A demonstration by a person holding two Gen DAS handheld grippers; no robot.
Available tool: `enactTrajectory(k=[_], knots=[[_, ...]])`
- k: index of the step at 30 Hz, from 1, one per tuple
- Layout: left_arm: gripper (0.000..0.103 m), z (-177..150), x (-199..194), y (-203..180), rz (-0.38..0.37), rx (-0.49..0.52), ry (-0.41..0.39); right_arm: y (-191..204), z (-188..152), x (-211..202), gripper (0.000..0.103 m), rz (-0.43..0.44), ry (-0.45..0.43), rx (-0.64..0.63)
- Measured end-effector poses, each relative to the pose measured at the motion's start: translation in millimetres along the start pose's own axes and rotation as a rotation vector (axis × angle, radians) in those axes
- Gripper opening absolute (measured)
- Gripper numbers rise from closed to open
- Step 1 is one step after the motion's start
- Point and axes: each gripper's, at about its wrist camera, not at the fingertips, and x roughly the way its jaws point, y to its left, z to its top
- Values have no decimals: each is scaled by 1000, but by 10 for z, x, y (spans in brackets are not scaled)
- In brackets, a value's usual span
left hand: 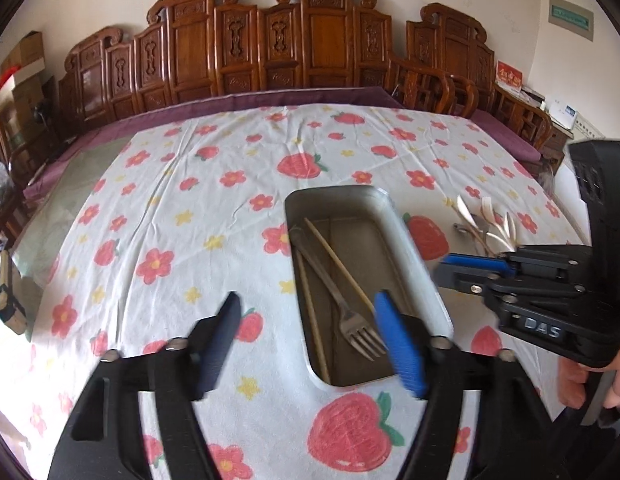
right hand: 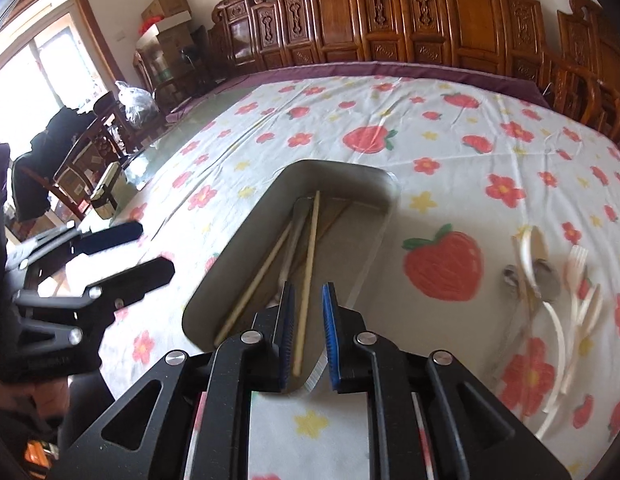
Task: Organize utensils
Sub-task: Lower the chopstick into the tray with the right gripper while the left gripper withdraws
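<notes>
A grey metal tray (left hand: 413, 248) lies on the flowered cloth and holds a metal fork (left hand: 341, 308) and two wooden chopsticks (left hand: 337, 262). It also shows in the right wrist view (right hand: 349, 176) with the chopsticks (right hand: 308, 276). My left gripper (left hand: 310, 316) is open and empty over the tray's near left edge. My right gripper (right hand: 308, 308) is partly open and empty above the tray's near end, one chopstick lying in the tray below its jaws. A pile of white plastic and metal spoons and forks (right hand: 549, 280) lies right of the tray, also in the left wrist view (left hand: 485, 224).
The table wears a white strawberry-and-flower cloth (left hand: 214, 184). Carved wooden chairs (left hand: 310, 40) line the far edge. A small box (right hand: 106, 192) sits near the table's left edge. Chairs, bags and boxes stand by the window (right hand: 38, 80).
</notes>
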Motion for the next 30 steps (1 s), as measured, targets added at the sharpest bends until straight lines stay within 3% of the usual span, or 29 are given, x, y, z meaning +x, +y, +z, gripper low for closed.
enactTrajectory(k=[2,5,12,18,23,30], knots=[[90,4,-33,-80,4,13,-12,-107,-102,-140,16,-10,-7,-2],[95,-4,-57,-270,-2,53,-10,-332,-308,-366,16,-37,-13,5],[95,-49,-62,-779,-63,137,34,-990,-735,-743,16,-146,-7,65],[95,-97,-12,-1129,-114,172,59,-1450,-885,-874,16,-209,-4,130],[95,-135,78,-1333,-172,169,108,-1619,-936,-856,16,-238,7,143],[95,-220,177,-1633,-172,234,117,-1767,-903,-675,18,-246,27,165]])
